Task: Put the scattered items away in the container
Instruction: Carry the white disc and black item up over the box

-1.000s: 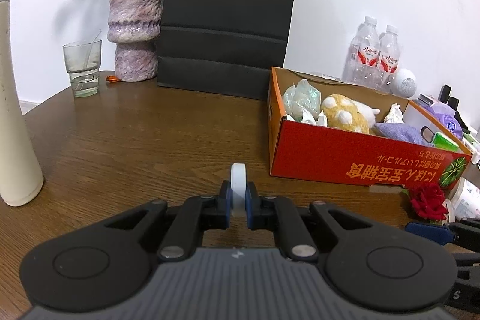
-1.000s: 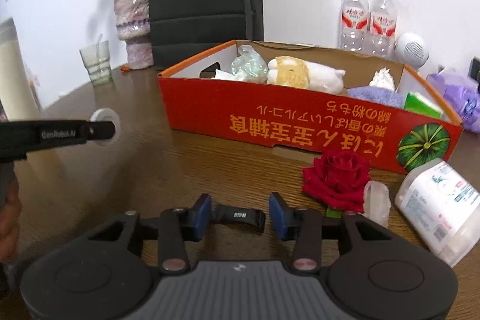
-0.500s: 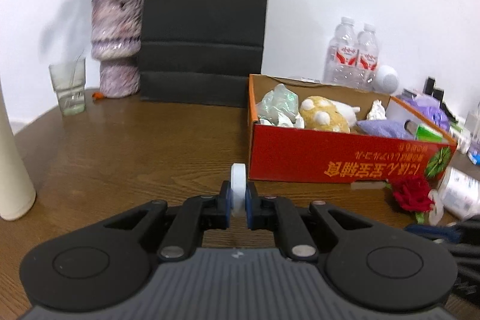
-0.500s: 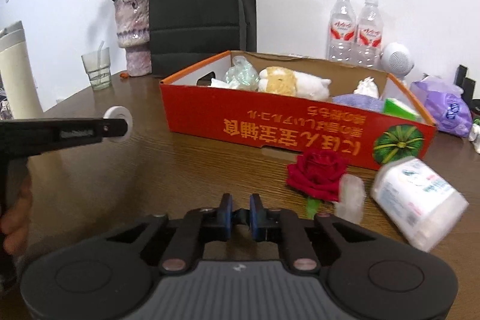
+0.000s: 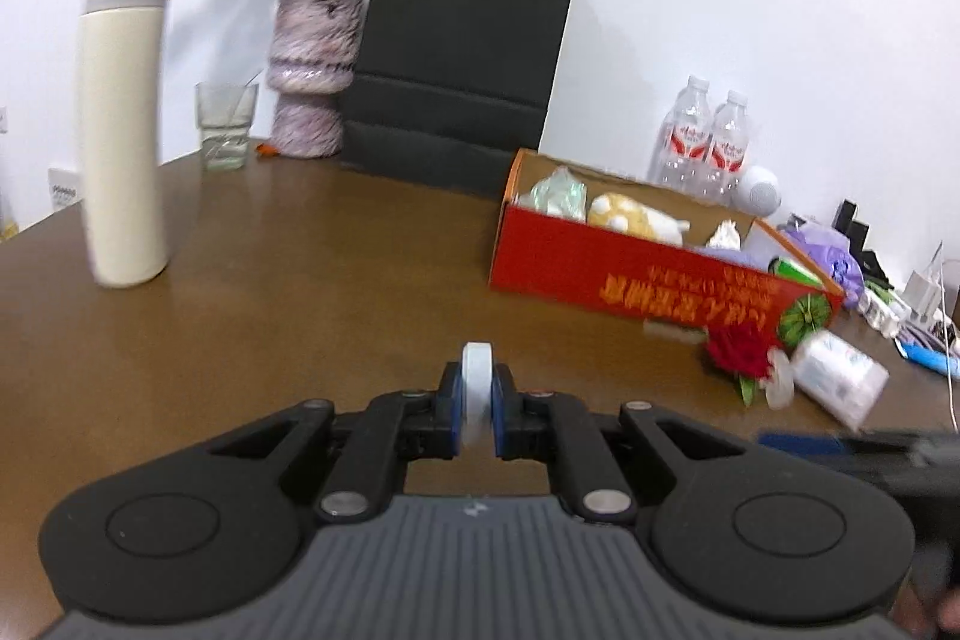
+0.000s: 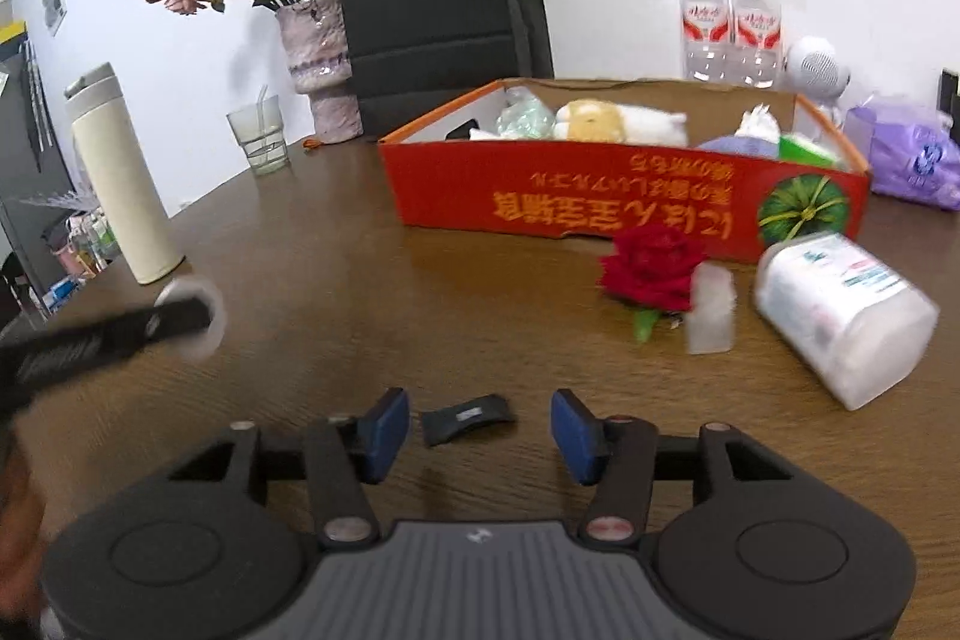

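My left gripper (image 5: 478,403) is shut on a white tape roll (image 5: 477,381), held above the brown table; the roll also shows in the right wrist view (image 6: 201,319). My right gripper (image 6: 477,430) is open, with a small black clip (image 6: 468,415) lying on the table between its fingers. The red cardboard box (image 6: 600,202) stands ahead, holding a plush toy (image 6: 606,121) and several soft items. A red rose (image 6: 651,265), a small clear piece (image 6: 711,310) and a white wipes canister (image 6: 840,316) lie in front of the box.
A cream thermos (image 5: 123,124) stands at the left. A glass (image 5: 225,124), a vase of dried flowers (image 5: 312,76) and a black paper bag (image 5: 462,70) stand at the back. Two water bottles (image 6: 732,22), a white speaker (image 6: 813,67) and a purple bag (image 6: 912,154) are beyond the box.
My right gripper has opened from shut and the black clip now lies between its fingers. Both grippers have pulled back and risen, the left still holding the tape roll.
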The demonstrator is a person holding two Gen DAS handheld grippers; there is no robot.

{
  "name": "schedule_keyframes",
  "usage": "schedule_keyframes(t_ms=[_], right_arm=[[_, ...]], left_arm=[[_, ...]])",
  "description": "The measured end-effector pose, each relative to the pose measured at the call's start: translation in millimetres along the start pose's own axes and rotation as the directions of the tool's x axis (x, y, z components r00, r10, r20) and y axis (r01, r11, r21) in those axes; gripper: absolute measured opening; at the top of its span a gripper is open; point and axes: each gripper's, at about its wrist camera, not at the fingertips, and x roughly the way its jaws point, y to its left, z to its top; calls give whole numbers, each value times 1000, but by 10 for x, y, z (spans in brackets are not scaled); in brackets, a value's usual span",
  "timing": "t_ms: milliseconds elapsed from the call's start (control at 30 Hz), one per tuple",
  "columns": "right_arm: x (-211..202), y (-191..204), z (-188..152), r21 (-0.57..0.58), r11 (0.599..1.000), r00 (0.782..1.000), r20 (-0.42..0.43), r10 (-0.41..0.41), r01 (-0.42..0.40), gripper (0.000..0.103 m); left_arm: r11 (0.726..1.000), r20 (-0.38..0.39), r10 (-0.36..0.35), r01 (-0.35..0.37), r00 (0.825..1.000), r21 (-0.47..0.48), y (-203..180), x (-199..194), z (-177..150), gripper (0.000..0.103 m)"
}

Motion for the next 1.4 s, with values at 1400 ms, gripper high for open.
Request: schedule_keyframes(t_ms=[1400], right_arm=[[-1448, 234, -722, 30, 966, 917, 309, -252, 255, 10]], left_arm=[[975, 170, -121, 84, 978, 206, -886, -896, -513, 10]])
